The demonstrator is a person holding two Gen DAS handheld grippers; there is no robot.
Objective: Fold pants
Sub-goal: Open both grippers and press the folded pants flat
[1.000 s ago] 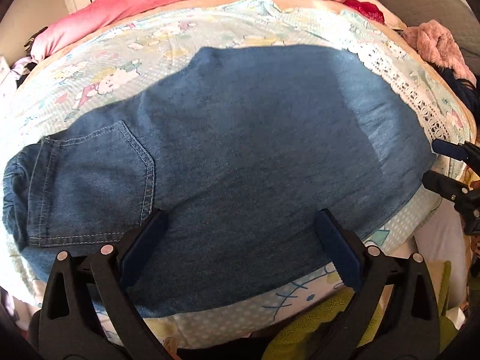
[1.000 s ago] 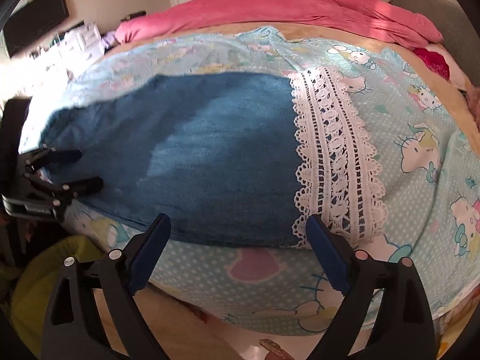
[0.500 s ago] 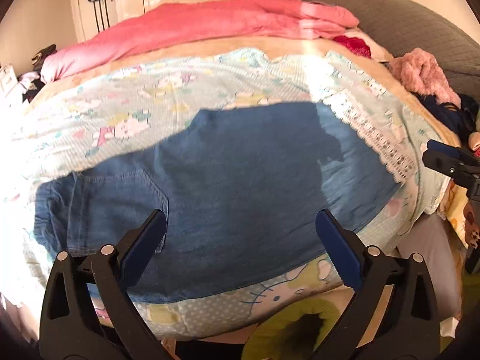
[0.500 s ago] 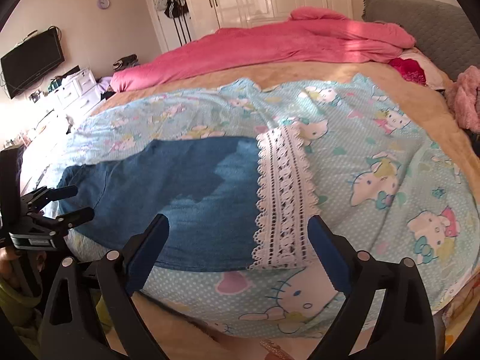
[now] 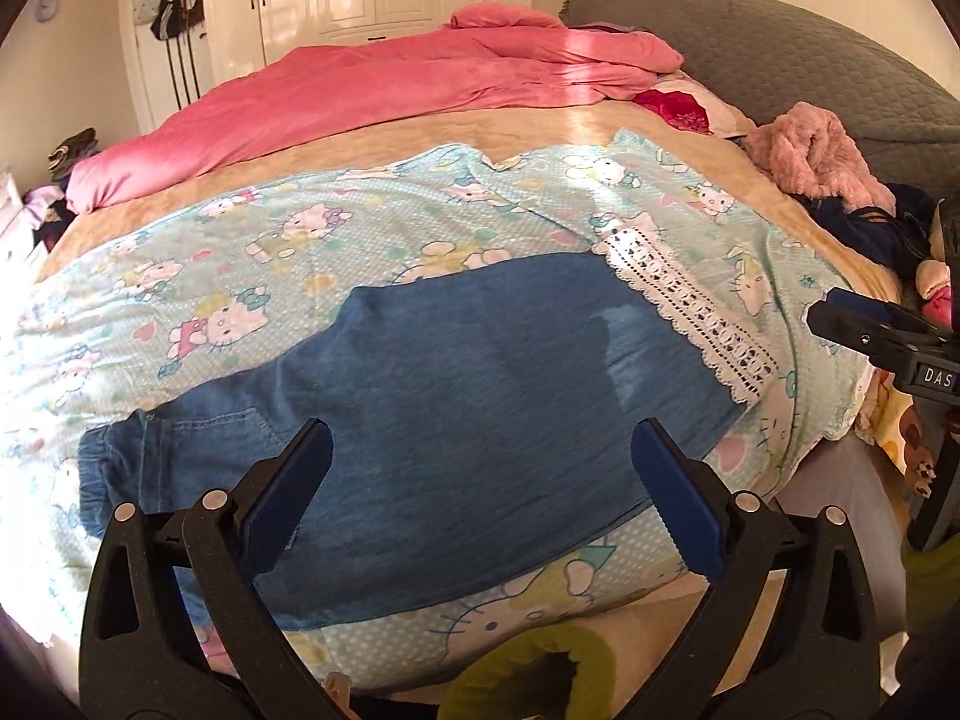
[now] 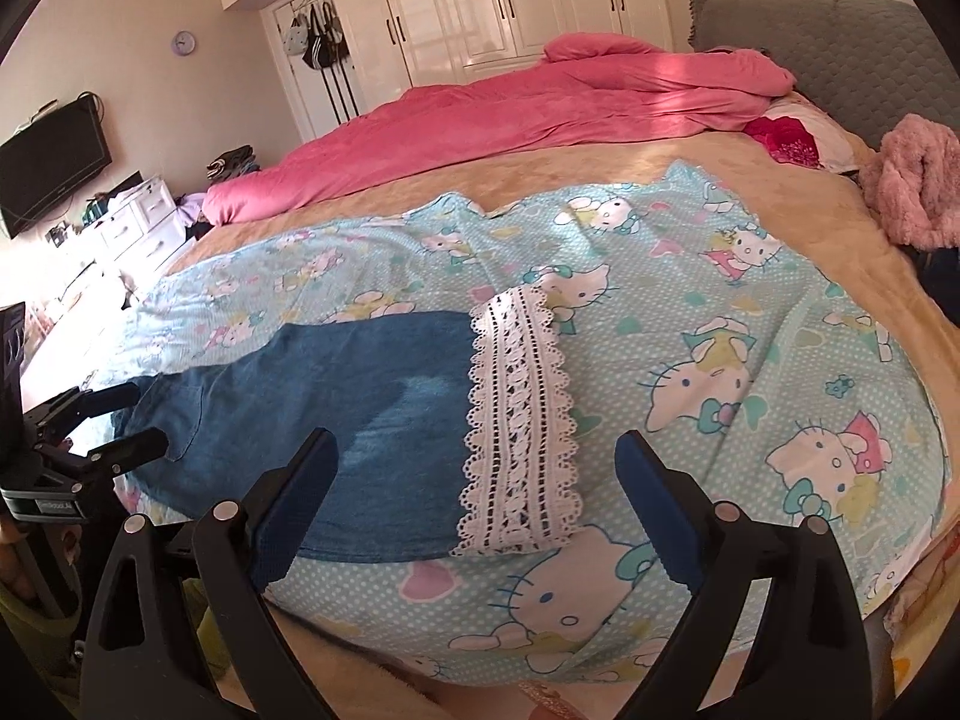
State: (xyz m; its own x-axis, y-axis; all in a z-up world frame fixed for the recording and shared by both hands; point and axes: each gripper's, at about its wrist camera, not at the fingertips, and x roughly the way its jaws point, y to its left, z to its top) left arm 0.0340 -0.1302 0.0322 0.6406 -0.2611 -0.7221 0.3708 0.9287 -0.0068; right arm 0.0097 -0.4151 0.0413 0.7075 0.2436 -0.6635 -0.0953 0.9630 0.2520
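Observation:
Blue denim pants (image 5: 456, 396) lie flat on a Hello Kitty sheet (image 5: 312, 228) at the bed's near edge, waistband and back pocket (image 5: 198, 450) to the left, white lace cuff (image 5: 690, 312) to the right. In the right wrist view the pants (image 6: 336, 414) and lace cuff (image 6: 516, 432) lie ahead. My left gripper (image 5: 480, 480) is open and empty, held back above the pants' near edge. My right gripper (image 6: 474, 480) is open and empty, above the cuff end. Each gripper shows in the other's view: right (image 5: 870, 336), left (image 6: 102, 426).
A pink duvet (image 5: 372, 84) lies across the far side of the bed. A pink fluffy garment (image 5: 822, 162) and dark clothes (image 5: 870, 228) sit at the right by the grey headboard (image 5: 780, 48). White drawers (image 6: 138, 222) and a TV (image 6: 48, 162) stand at the left.
Both grippers have pulled back and up from the pants, so more of the bed and room shows. The pants have stayed flat on the sheet.

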